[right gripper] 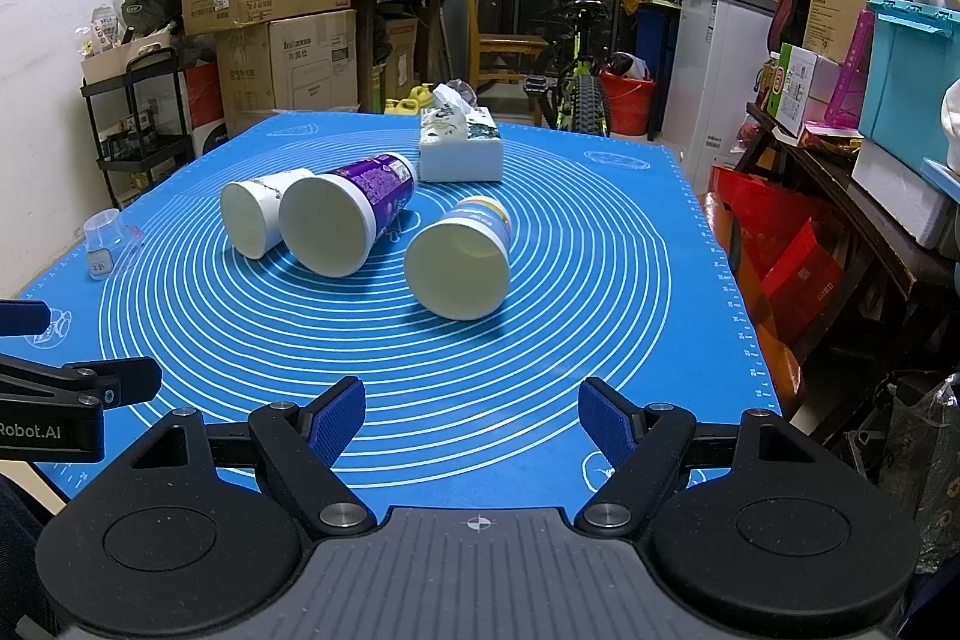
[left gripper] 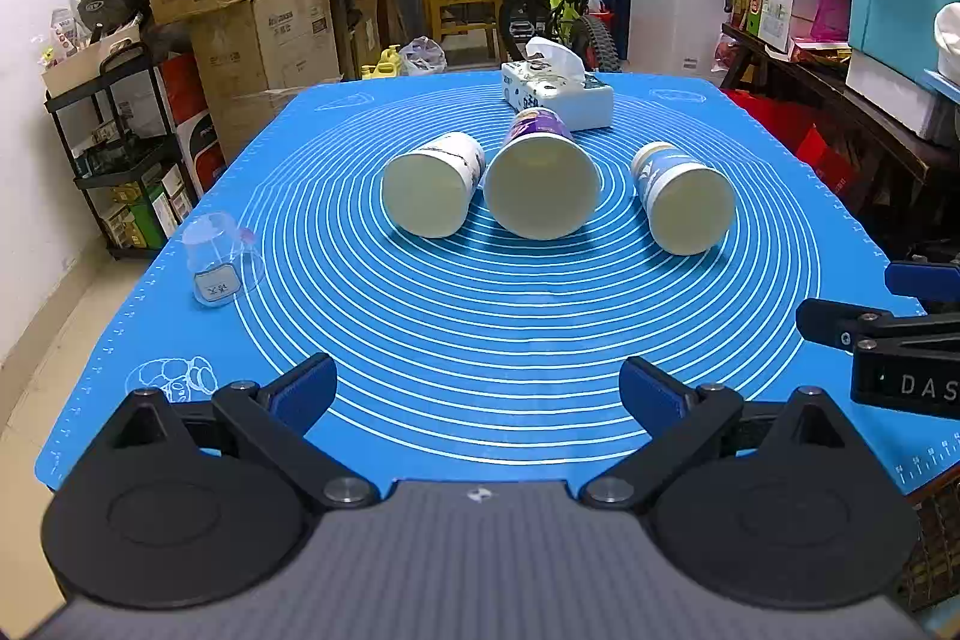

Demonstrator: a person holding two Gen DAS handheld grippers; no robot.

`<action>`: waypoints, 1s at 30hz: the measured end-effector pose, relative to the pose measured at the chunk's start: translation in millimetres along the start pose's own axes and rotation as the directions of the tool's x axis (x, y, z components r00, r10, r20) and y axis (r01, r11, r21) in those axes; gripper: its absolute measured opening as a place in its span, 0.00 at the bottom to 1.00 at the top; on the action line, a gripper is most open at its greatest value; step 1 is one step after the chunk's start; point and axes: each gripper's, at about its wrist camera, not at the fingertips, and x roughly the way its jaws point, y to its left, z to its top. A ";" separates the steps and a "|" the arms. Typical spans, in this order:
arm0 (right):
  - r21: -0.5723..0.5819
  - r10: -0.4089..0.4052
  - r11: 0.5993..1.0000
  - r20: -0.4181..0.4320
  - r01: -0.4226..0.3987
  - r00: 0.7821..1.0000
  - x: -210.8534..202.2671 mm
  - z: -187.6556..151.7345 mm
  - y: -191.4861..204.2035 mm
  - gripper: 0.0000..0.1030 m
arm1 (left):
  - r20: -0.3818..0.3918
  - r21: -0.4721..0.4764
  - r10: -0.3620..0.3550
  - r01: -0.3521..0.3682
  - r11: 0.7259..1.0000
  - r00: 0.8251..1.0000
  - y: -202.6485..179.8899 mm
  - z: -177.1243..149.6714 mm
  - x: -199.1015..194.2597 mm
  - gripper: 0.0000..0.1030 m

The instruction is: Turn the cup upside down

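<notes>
Three paper cups lie on their sides on the blue mat (left gripper: 480, 328), mouths toward me: a white cup (left gripper: 431, 185) at left, a larger purple cup (left gripper: 542, 181) in the middle, a blue-and-white cup (left gripper: 683, 199) at right. They also show in the right wrist view: the white cup (right gripper: 255, 214), the purple cup (right gripper: 342, 223), the blue-and-white cup (right gripper: 462, 262). My left gripper (left gripper: 477, 391) is open and empty near the mat's front edge. My right gripper (right gripper: 474, 418) is open and empty, in front of the blue-and-white cup.
A tissue box (left gripper: 558, 91) stands behind the cups. A small clear measuring cup (left gripper: 219, 259) sits upside down at the mat's left edge. Boxes, shelves and a bicycle stand beyond the table. A cluttered bench (right gripper: 840, 196) runs along the right.
</notes>
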 end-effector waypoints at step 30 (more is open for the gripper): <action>0.031 0.006 0.999 0.087 -0.008 0.996 31.5 44.9 -2.1 0.79 | 0.115 -0.011 0.023 -0.022 1.000 0.993 41.6 68.4 72.8 0.97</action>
